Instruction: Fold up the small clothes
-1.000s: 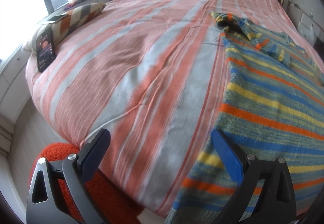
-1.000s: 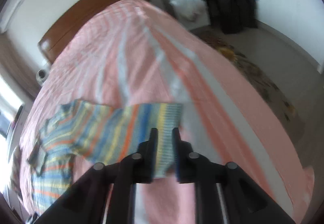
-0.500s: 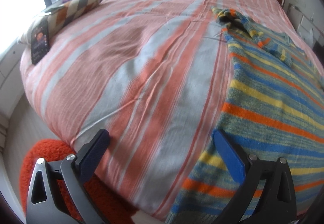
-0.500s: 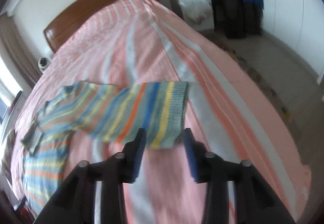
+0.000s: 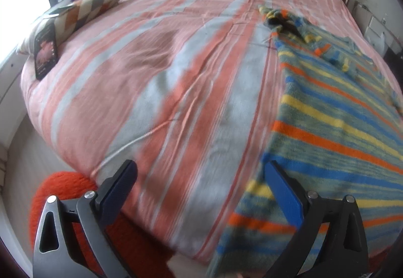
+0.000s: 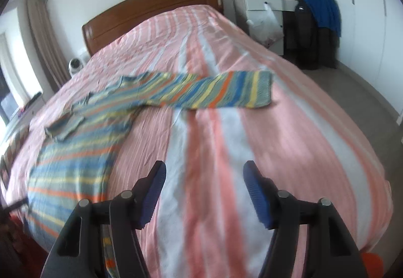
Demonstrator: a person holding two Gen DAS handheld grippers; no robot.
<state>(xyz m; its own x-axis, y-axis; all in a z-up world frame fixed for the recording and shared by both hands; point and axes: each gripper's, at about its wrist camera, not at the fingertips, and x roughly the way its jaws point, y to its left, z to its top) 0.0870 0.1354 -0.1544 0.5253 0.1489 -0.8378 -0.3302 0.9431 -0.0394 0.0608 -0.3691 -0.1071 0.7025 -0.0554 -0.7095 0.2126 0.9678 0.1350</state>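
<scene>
A small knitted sweater with blue, yellow, orange and grey-green stripes lies flat on the pink-striped bed. One sleeve stretches out to the right across the bedspread. My right gripper hovers well short of that sleeve, its jaws opening with nothing between them. In the left wrist view the sweater covers the bed's right side and hangs over the near edge. My left gripper stands open above the bed's near edge, its right finger just over the sweater's hem.
A patterned pillow and a phone lie at the bed's far left. An orange rug covers the floor below. A wooden headboard, a white dresser and dark hanging clothes stand beyond.
My right gripper has let go of the sleeve, opened wider and drawn back from it; the sleeve now lies flat on the bed. The left gripper has stayed nearly in place.
</scene>
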